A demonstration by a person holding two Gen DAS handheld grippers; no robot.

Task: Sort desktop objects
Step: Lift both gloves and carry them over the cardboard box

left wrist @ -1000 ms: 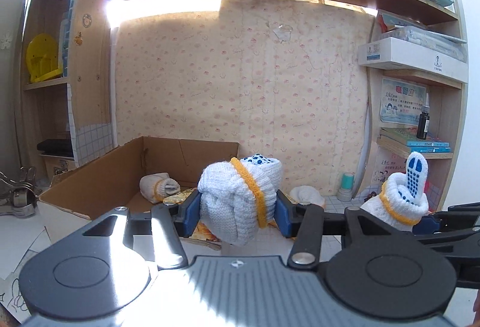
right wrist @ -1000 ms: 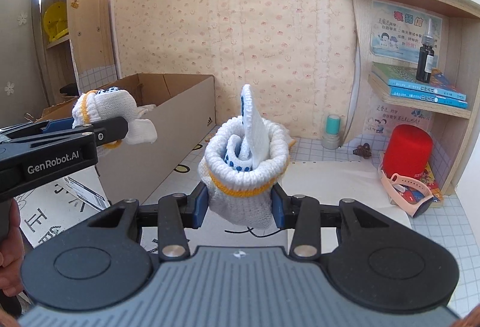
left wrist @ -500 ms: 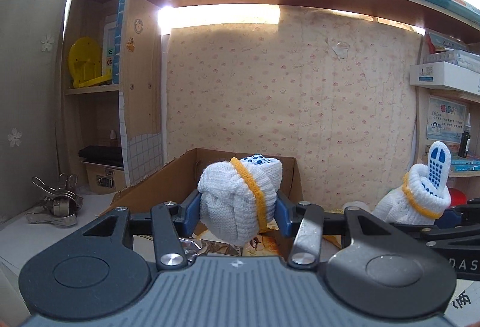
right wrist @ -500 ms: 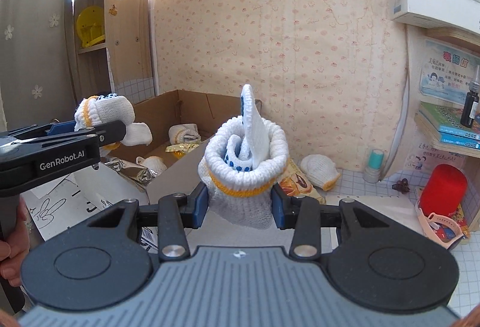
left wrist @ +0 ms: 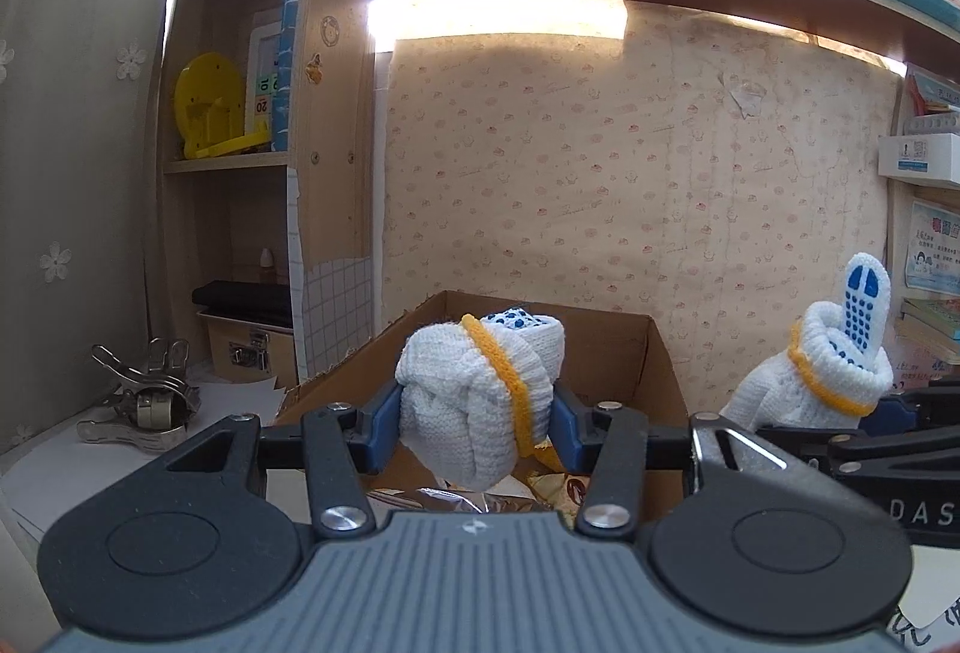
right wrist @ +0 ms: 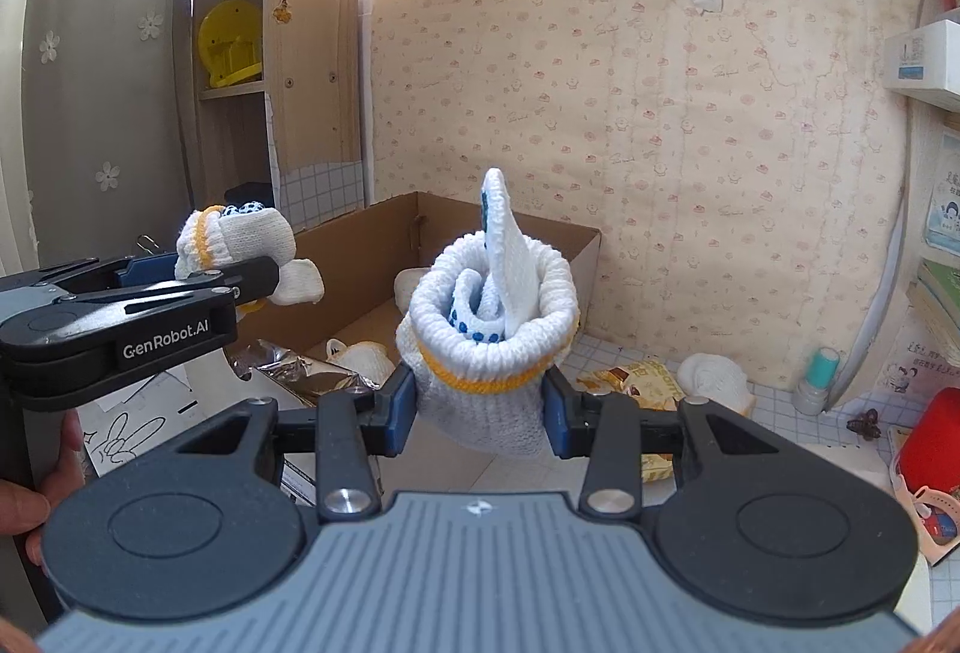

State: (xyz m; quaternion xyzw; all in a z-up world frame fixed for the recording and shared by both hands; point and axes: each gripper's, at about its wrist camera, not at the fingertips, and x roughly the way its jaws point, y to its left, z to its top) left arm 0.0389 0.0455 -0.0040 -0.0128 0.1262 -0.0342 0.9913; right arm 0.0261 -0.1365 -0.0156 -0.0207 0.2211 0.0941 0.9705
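Both grippers have travelled left toward the cardboard box [right wrist: 336, 263] since the earlier frames; the box now fills more of my right wrist view, and the red cylinder [right wrist: 936, 437] has slid to the right edge of the picture.

I read the left gripper [left wrist: 477, 422] as clamped on a rolled white glove bundle [left wrist: 474, 401] with a yellow cuff band, blue pads pressing both sides. From the left wrist view the bundle hangs in front of the open box, above crumpled foil [left wrist: 480, 500] visible under it.

My right gripper [right wrist: 480, 401] is pinching a second glove bundle [right wrist: 492, 329], cuff upward, one white finger with blue dots sticking up out of the roll. This bundle sits off the worktop [right wrist: 780, 425], just right of the box's near corner.

Inside the box: another glove roll [right wrist: 411, 287] toward the far end, a foil packet [right wrist: 312, 377] and a white piece [right wrist: 360, 356] nearer.

On the worktop right of the box: a snack packet [right wrist: 636, 374], a white rolled glove [right wrist: 714, 380] near the back wall, a small teal-capped bottle [right wrist: 819, 374] near the back right.

A person's hand [right wrist: 36, 491] grips the left handle at the picture's left edge.
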